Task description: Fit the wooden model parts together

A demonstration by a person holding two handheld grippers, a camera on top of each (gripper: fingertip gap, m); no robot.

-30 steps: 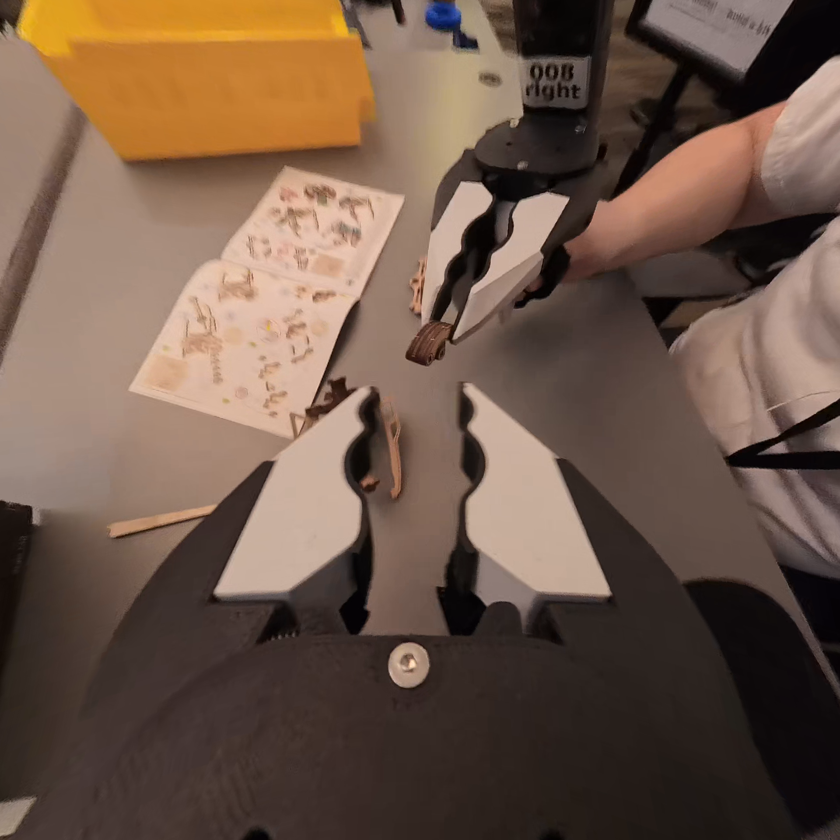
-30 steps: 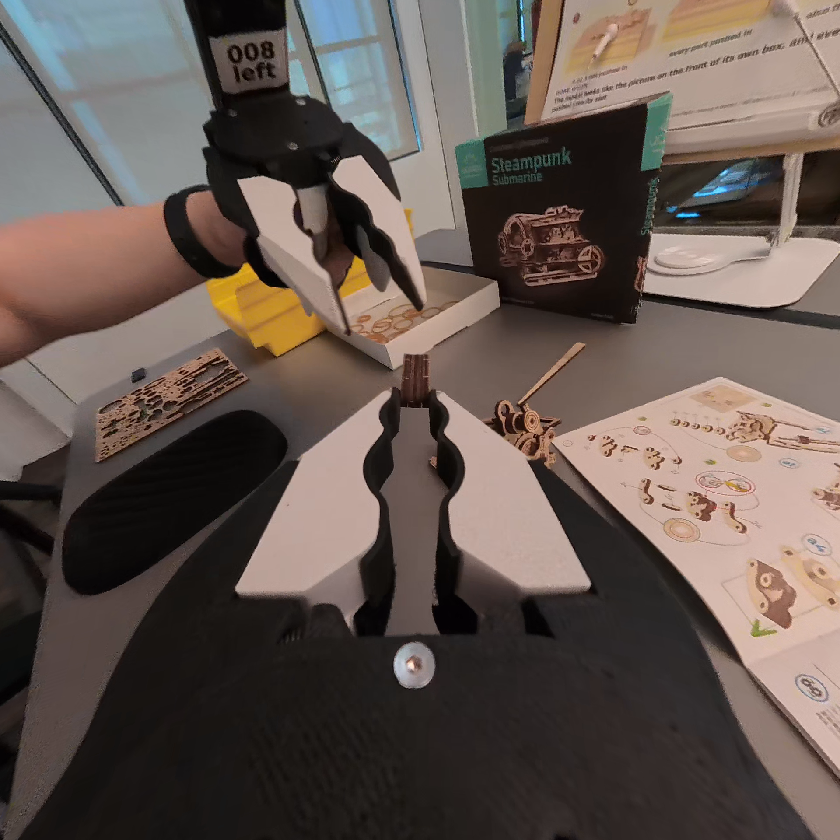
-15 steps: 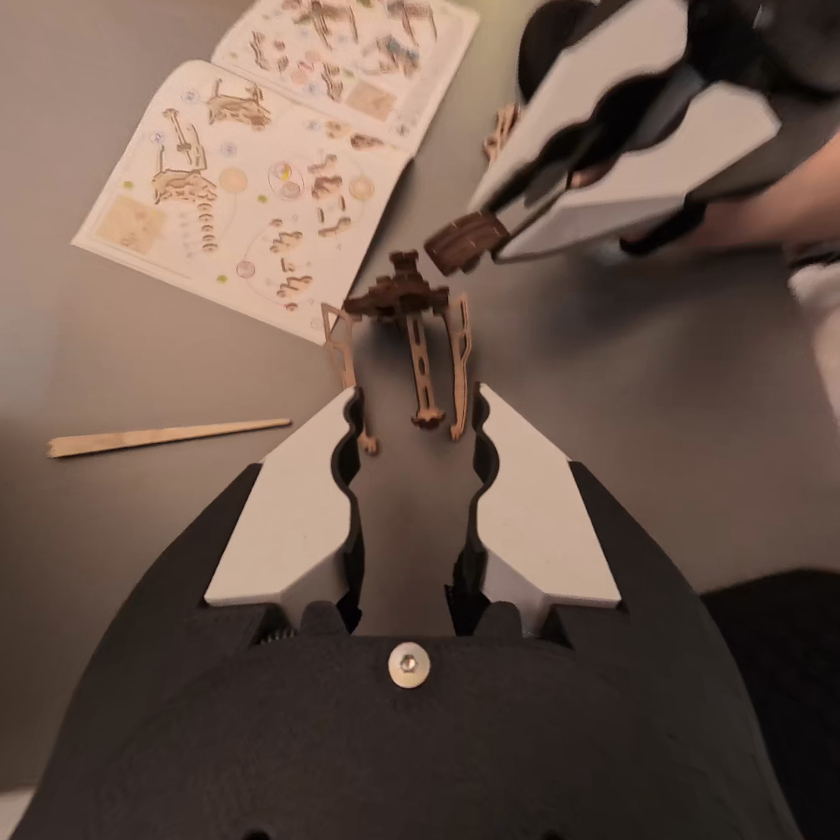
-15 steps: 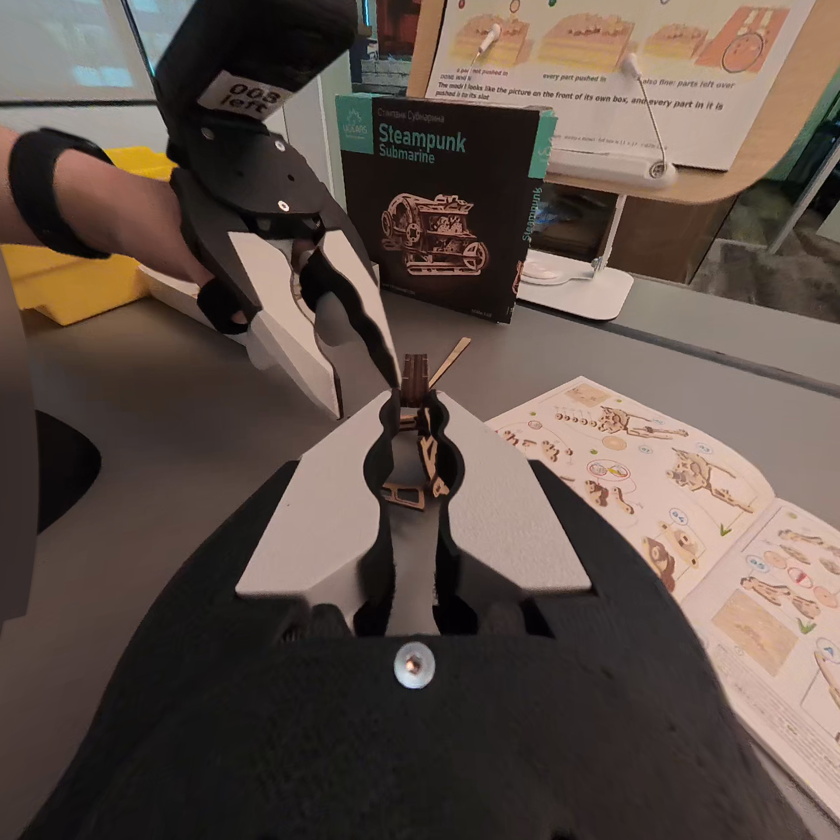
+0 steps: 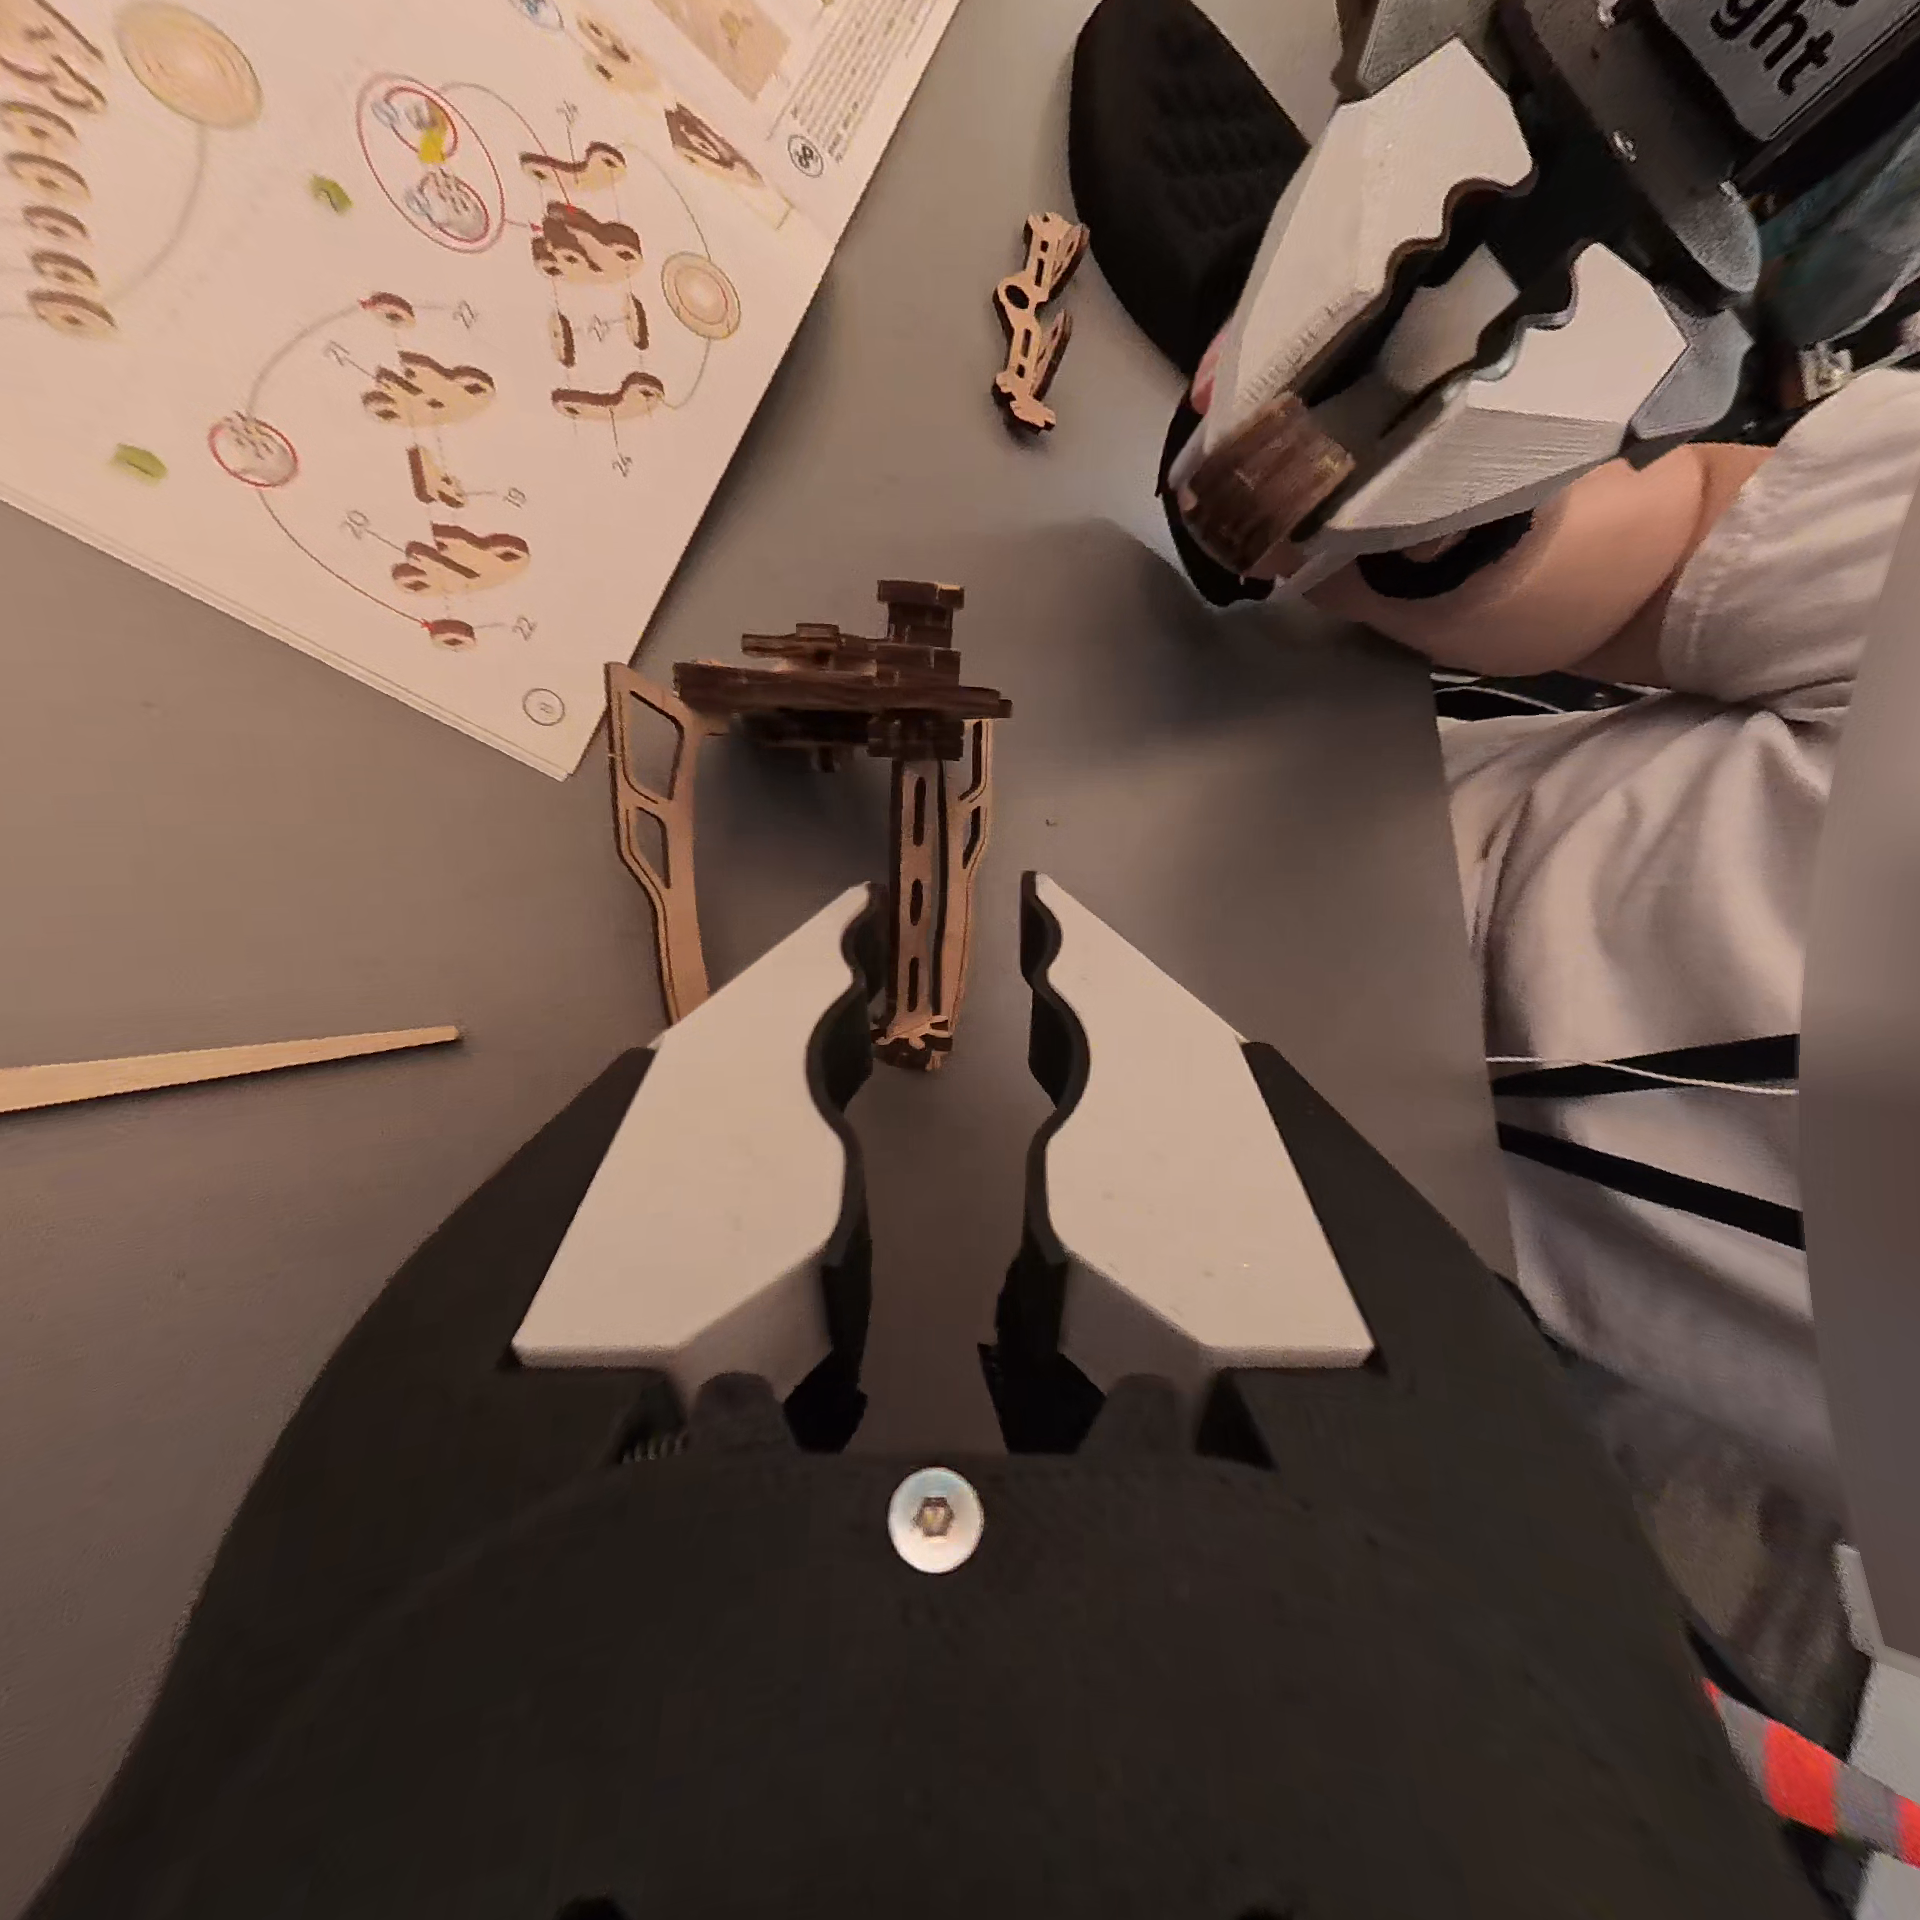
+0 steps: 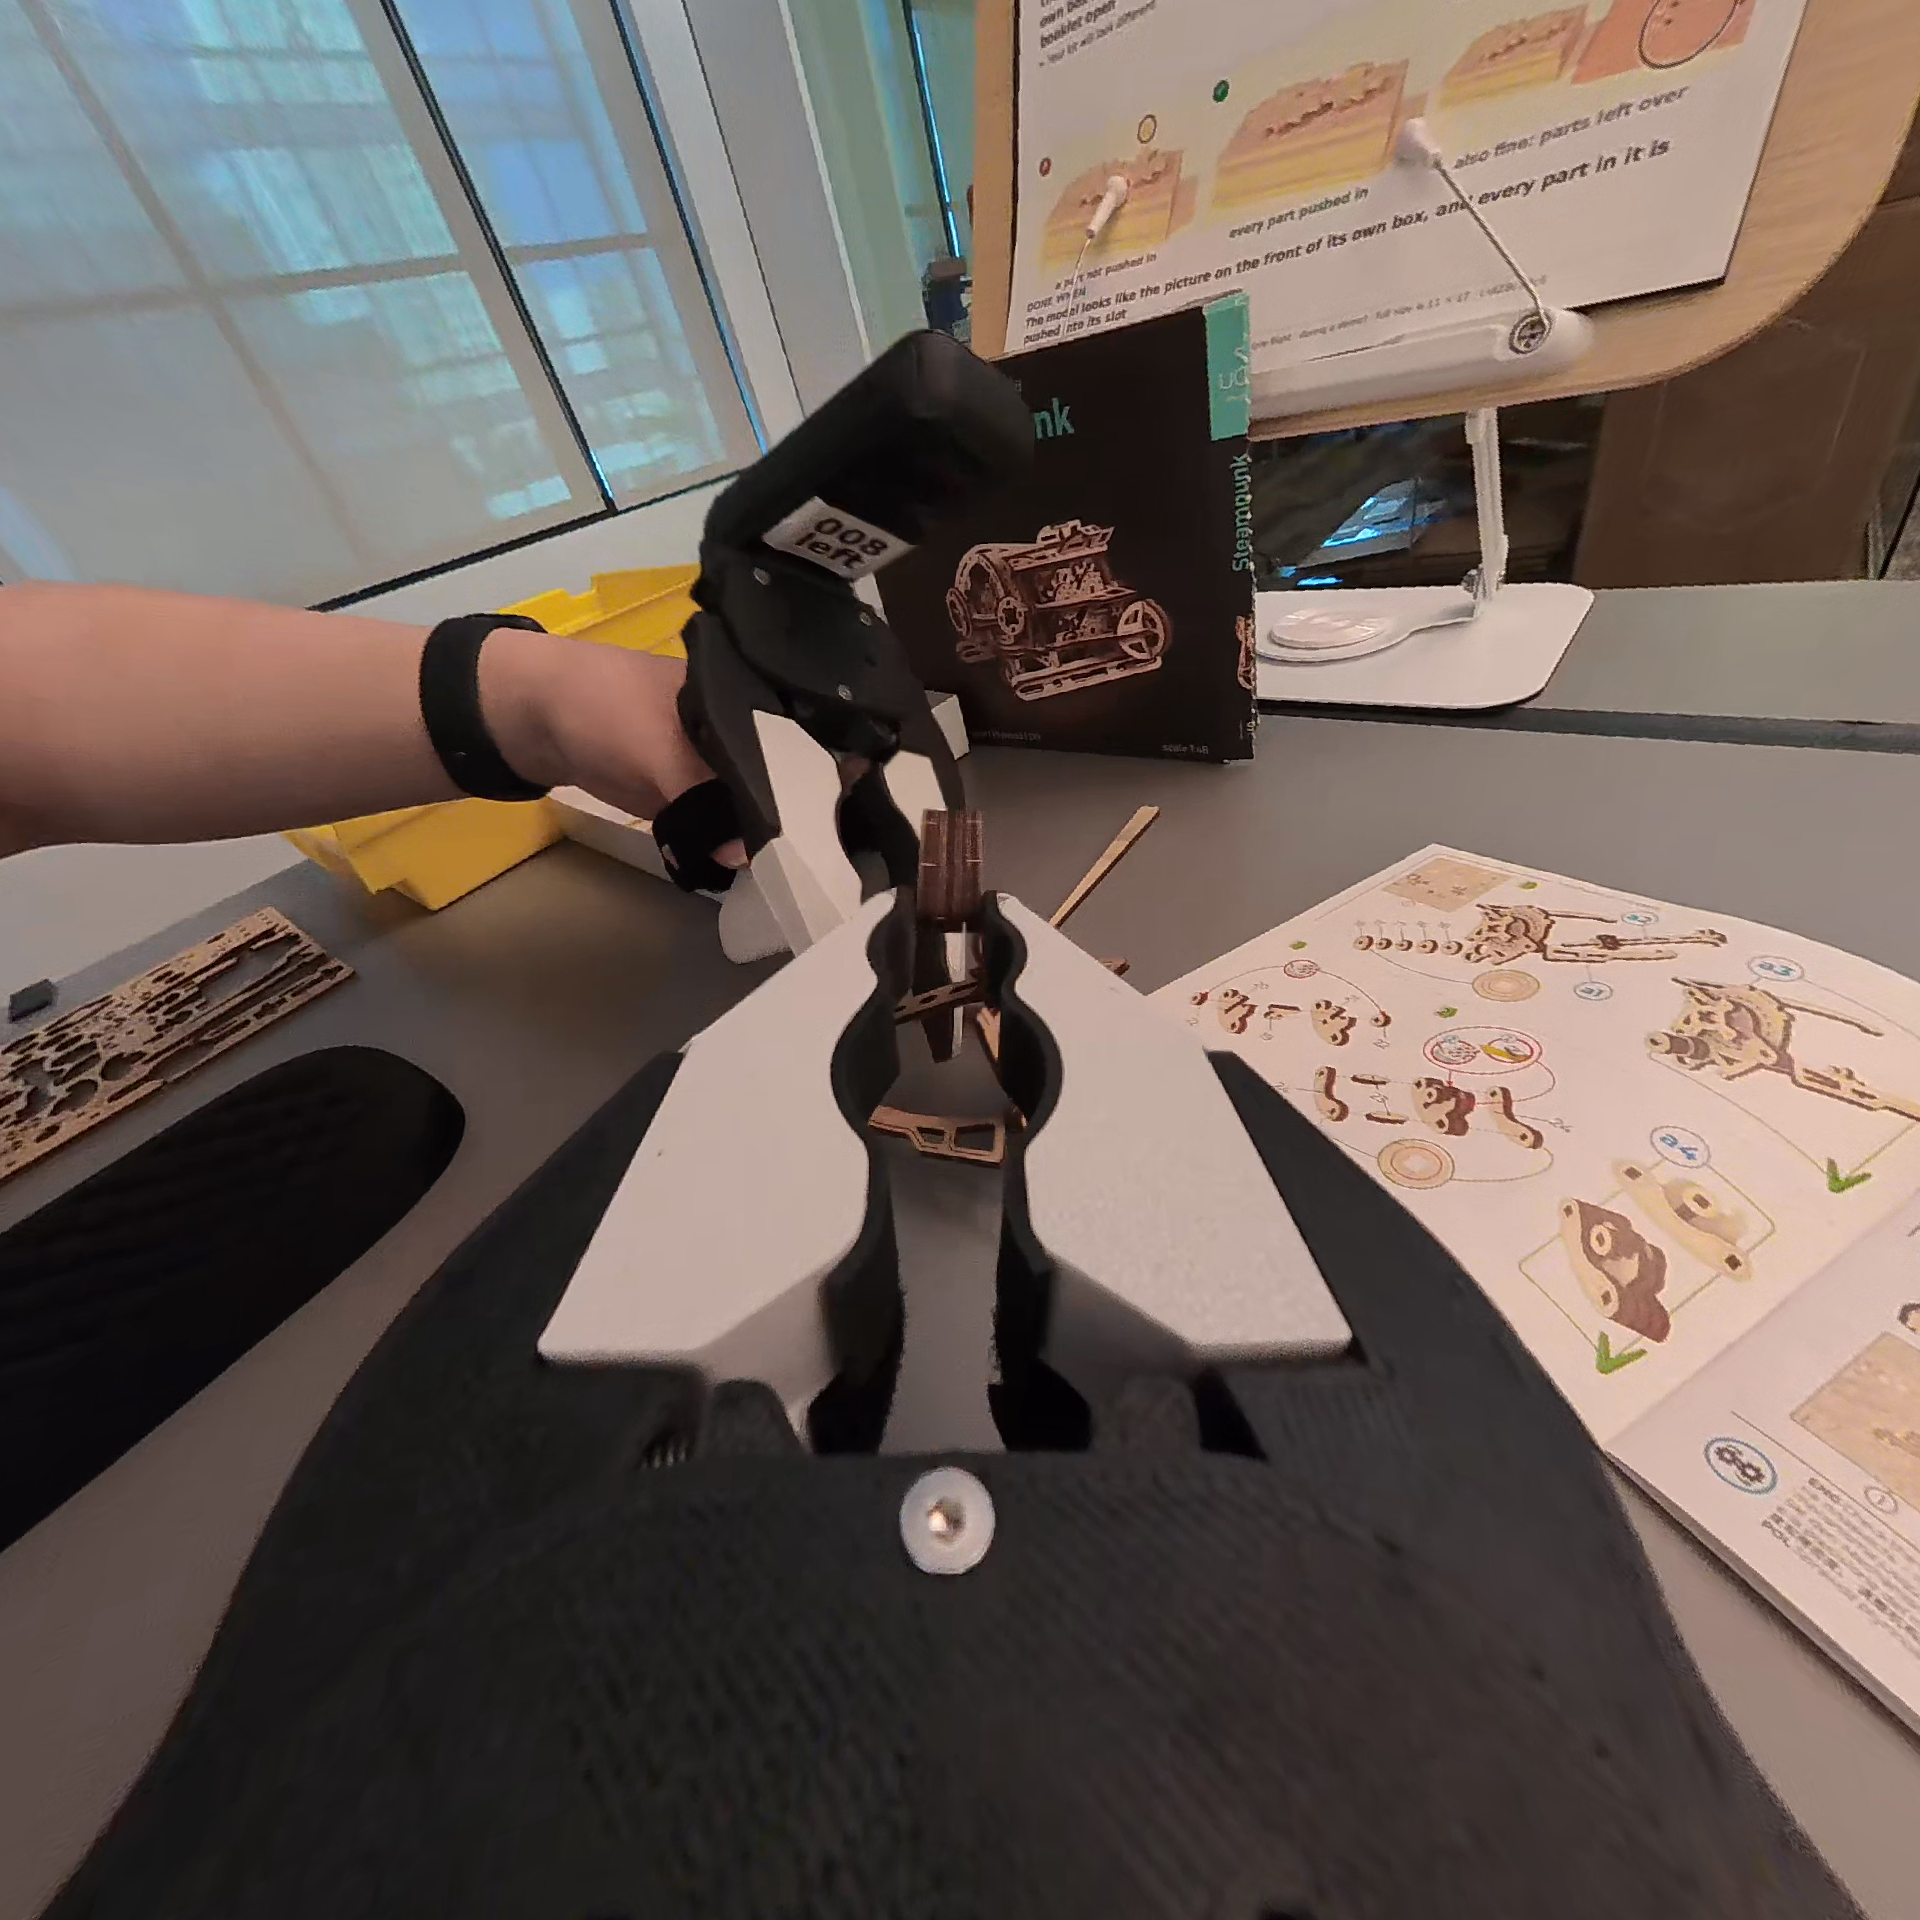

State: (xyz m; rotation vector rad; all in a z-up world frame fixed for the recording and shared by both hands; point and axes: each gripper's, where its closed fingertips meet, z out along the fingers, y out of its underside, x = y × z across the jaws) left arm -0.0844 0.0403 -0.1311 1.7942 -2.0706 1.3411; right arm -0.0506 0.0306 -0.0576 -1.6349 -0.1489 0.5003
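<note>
A partly built wooden model [image 5: 852,707], a dark layered top on pale slotted legs, stands on the grey table [image 5: 260,883]. My left gripper [image 5: 945,894] is open, its fingertips on either side of one leg [image 5: 920,935] and close to it. My right gripper [image 5: 1273,509] is shut on a dark layered wooden wheel [image 5: 1262,488], held above and to the right of the model. In the right wrist view the wheel [image 6: 951,862] sits between my right gripper's tips [image 6: 940,904]. The model [image 6: 940,1013] shows through the jaw gap, and the left gripper [image 6: 821,727] is just beyond.
An open instruction booklet [image 5: 364,260] lies left of the model, with a wooden stick [image 5: 208,1065] and a small loose wooden part [image 5: 1034,322] nearby. A black pad [image 6: 187,1226], a punched wooden sheet [image 6: 135,1018], a yellow bin [image 6: 468,842], the kit box [image 6: 1091,582] and a lamp base [image 6: 1423,634] ring the work area. About 8 cm separates my left fingertips from my right. My right tips are about 15 cm from the wooden stick [image 5: 208,1065], my left tips only 10 cm.
My left gripper has come down closer to the model and now straddles one leg. My right gripper, still holding the wheel, has moved nearer, above the model.
</note>
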